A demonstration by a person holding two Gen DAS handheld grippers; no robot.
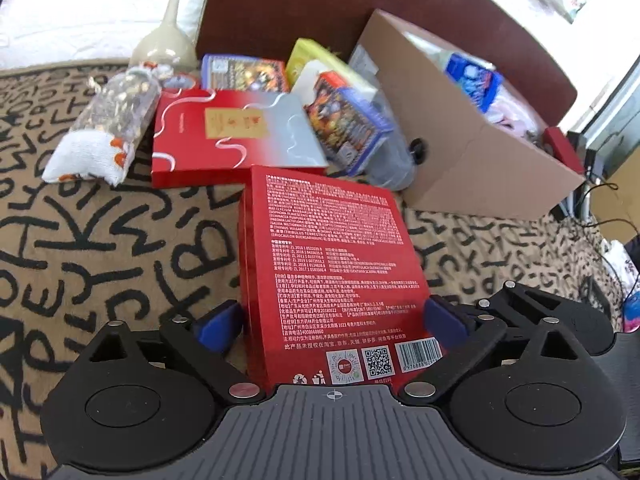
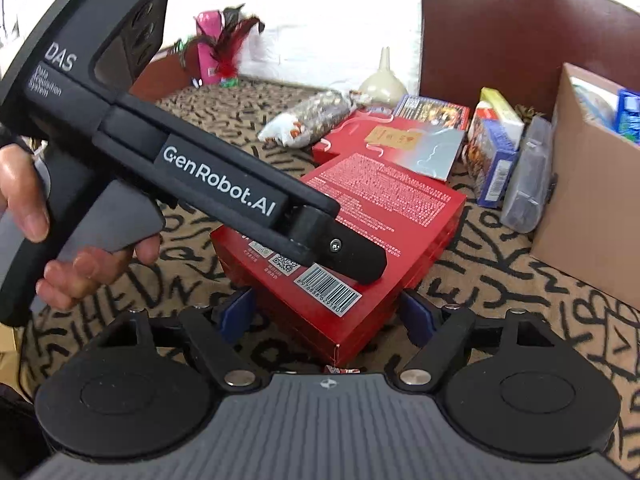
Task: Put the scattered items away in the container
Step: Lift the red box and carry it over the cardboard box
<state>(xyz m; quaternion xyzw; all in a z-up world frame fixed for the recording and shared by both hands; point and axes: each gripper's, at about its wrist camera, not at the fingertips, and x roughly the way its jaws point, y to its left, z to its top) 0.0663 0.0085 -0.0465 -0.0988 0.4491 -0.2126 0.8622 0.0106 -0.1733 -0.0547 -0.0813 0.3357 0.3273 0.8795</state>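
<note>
1. The left gripper (image 1: 334,320) is clamped on the red box (image 1: 336,264), printed back up.
2. The right gripper (image 2: 328,312) is spread apart around that box's near corner.
3. Far right stands the cardboard container (image 1: 452,136).

Looks like a home room, lived-in, not a lab or shop. Tabletop is covered with a beige cloth (image 1: 100,240) printed in black scribble letters. A dark red-brown chair back (image 1: 320,8) stands against a white wall (image 2: 320,12). Household clutter lies about: red gift boxes (image 1: 236,136), a cream funnel (image 1: 164,40), a sock-like pouch (image 1: 104,128), snack packs (image 1: 244,72). A plain cardboard box (image 1: 460,152) holds more packets. Pink bottle and feather toy (image 2: 224,48) sit by the wall. Cables (image 1: 600,208) and daylight from a window at far right, blurred.
</note>
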